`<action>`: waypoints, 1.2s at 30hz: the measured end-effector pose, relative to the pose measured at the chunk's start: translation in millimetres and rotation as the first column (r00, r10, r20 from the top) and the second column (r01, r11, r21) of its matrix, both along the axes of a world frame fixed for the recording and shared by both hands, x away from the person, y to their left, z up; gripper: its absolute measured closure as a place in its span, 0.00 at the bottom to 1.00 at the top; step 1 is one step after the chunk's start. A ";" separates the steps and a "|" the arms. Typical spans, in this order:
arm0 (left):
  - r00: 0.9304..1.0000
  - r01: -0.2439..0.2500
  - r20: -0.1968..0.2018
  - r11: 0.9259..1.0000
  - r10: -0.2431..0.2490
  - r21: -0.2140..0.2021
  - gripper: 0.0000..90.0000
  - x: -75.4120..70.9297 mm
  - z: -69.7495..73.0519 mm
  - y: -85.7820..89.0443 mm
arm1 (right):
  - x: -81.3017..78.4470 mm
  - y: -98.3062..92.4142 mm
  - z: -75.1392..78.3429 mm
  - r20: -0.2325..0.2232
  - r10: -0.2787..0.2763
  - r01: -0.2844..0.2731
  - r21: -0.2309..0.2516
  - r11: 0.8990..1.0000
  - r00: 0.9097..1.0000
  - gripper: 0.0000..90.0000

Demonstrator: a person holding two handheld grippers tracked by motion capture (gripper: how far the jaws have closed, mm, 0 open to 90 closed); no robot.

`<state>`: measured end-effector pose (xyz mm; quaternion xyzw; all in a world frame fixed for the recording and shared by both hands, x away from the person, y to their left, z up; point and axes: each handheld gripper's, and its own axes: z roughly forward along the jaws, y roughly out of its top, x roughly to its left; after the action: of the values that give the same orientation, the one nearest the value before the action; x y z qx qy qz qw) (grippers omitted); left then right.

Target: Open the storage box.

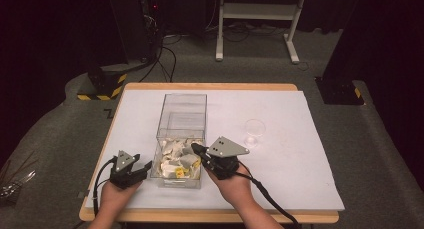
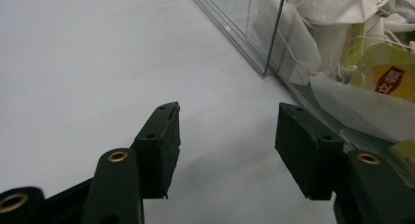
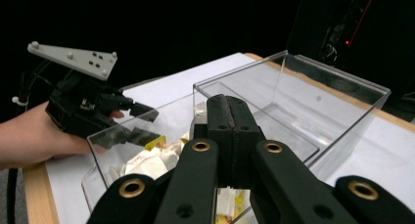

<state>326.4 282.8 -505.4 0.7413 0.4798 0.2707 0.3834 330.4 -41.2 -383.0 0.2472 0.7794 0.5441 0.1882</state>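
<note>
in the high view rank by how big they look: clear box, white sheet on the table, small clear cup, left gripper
1. white sheet, covers most of the tabletop
2. clear box
3. left gripper
4. small clear cup

The gripper sits nearer the camera than the cup, so their true sizes may be closer.

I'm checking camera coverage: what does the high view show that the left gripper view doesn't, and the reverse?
High view alone: the clear cup on the white table cover, both hands, the right gripper over the clear box. Left gripper view alone: the red and yellow printed tags up close, the left gripper open beside the box wall. Shared: box, tea bags, table cover.
</note>
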 end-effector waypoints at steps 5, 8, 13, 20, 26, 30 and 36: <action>1.000 0.000 0.000 1.000 0.000 0.000 0.47 0.0 0.0 0.0 | -0.6 -1.2 7.9 0.025 -0.006 0.006 0.026 1.000 1.000 1.00; 1.000 0.000 0.000 1.000 0.000 0.001 0.47 0.0 0.0 0.0 | -0.7 -1.4 12.4 0.037 -0.007 0.006 0.037 0.999 0.999 1.00; 1.000 0.000 0.001 1.000 0.000 0.001 0.47 -0.1 0.0 0.0 | -0.9 -1.5 18.6 0.051 -0.007 0.004 0.049 0.999 0.999 1.00; 1.000 -0.001 0.000 1.000 0.001 -0.002 0.47 -0.2 0.0 -0.1 | 0.2 -2.0 26.1 0.067 -0.009 0.004 0.072 0.997 0.998 1.00; 1.000 0.000 0.000 1.000 0.000 -0.004 0.47 -0.3 0.0 0.1 | -0.2 -2.2 33.0 0.083 -0.012 0.005 0.085 0.996 0.996 1.00; 1.000 0.001 -0.001 1.000 -0.001 -0.005 0.47 -0.3 0.1 0.3 | -0.9 -2.5 37.1 0.097 -0.012 0.003 0.093 0.996 0.995 1.00; 1.000 0.001 0.000 1.000 -0.001 -0.005 0.47 -0.3 0.0 0.3 | -1.8 -4.7 42.7 0.112 -0.016 0.004 0.108 0.994 0.994 1.00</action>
<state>326.1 283.1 -505.3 0.7407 0.4799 0.2693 0.3854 328.6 -45.9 -340.3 0.2299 0.7359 0.5973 0.2209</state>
